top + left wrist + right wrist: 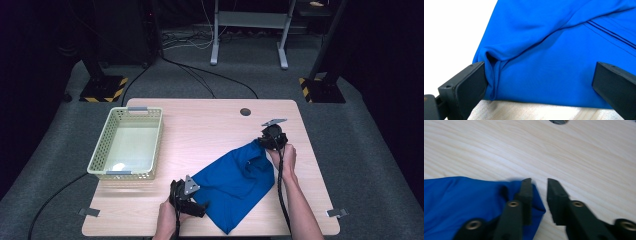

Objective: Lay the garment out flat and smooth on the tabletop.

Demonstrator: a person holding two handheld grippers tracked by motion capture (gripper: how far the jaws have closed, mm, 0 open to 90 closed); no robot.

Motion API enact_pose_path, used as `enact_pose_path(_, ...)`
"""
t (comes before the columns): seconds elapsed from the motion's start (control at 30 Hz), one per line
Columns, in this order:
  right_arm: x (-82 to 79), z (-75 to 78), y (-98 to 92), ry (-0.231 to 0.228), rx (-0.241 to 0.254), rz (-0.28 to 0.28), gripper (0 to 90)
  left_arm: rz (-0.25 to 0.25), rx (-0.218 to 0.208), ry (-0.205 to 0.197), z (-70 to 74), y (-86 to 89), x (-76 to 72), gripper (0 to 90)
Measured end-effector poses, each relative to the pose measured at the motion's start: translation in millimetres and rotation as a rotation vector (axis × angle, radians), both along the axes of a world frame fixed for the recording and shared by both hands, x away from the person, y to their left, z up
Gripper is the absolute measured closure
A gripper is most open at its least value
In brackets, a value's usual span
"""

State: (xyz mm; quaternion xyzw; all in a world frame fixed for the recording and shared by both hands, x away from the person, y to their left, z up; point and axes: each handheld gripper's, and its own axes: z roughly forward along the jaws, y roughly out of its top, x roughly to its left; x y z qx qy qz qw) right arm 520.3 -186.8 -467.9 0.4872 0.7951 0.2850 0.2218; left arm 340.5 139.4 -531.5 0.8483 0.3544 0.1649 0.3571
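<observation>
While spread, cloth (pixel 235 182) spans both tongs.

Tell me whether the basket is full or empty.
Empty: the basket shows its bare bottom in the high view; the blue cloth lies on the table.

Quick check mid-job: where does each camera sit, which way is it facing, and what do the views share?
High view: above the person's side, looking forward and down at the table, basket, both forearms and tongs.
Left gripper view: rides the left tongs, facing the blue cloth between its wide-open jaws.
Right gripper view: rides the right tongs, facing the tabletop and the cloth's corner; jaws slightly apart.
Shared: the blue cloth and wooden tabletop appear in all three.
</observation>
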Motion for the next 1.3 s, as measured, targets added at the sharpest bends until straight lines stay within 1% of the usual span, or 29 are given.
enact_pose_path(0.07,-2.4,3.4,-7.1,-0.004,0.022,-0.023,63.9,0.000,0.000,0.000,0.0,0.0,0.0,0.0)
enact_pose_path(0.1,-4.9,6.0,-10.8,-0.005,0.047,-0.022,62.0,0.000,0.000,0.000,0.0,0.0,0.0,0.0)
enact_pose_path(0.17,-11.0,10.2,-14.1,0.002,0.072,-0.006,57.8,0.000,0.000,0.001,0.0,0.0,0.0,0.0)
enact_pose_path(0.23,-18.1,10.6,-12.0,0.023,0.069,0.015,54.0,0.000,0.001,0.000,0.1,0.0,0.0,0.0)
enact_pose_path(0.33,-26.5,0.9,-7.0,0.049,0.071,0.040,51.0,0.000,0.000,0.000,0.0,0.1,0.1,0.0)
enact_pose_path(0.4,-29.1,-10.1,-3.6,0.076,0.058,0.033,50.0,0.000,-0.001,0.000,0.0,0.1,0.1,0.0)
enact_pose_path(0.47,-29.6,-21.1,-2.6,0.106,0.058,0.028,50.4,0.000,-0.001,0.000,-0.1,0.0,0.1,0.0)
enact_pose_path(0.57,-31.7,-31.2,-3.7,0.112,0.065,0.024,61.2,0.000,-0.001,0.001,-0.1,0.1,0.2,0.0)
enact_pose_path(0.6,-32.2,-33.0,-4.4,0.111,0.062,0.019,65.5,0.000,-0.001,0.001,-0.1,0.1,0.2,0.0)
enact_pose_path(0.67,-32.8,-34.7,-6.7,0.103,0.079,0.020,71.8,0.000,-0.002,0.001,-0.1,0.1,0.2,0.0)
enact_pose_path(0.77,-32.4,-32.8,-8.0,0.089,0.075,0.023,81.0,0.000,-0.002,0.001,-0.1,0.1,0.2,0.0)
enact_pose_path(1.0,-29.0,-18.9,-9.5,0.035,0.040,0.011,83.8,0.000,-0.002,0.001,-0.1,0.1,0.4,0.0)
enact_pose_path(1.13,-22.9,-9.5,-11.6,0.002,0.018,0.000,83.9,0.000,-0.002,0.002,-0.1,0.2,0.5,0.0)
enact_pose_path(1.23,-17.3,-3.4,-11.4,-0.023,-0.009,-0.011,83.8,0.000,-0.002,0.002,-0.1,0.2,0.4,0.0)
enact_pose_path(1.3,-12.6,-0.5,-11.2,-0.033,-0.013,-0.019,83.8,0.000,-0.002,0.002,-0.1,0.2,0.5,0.0)
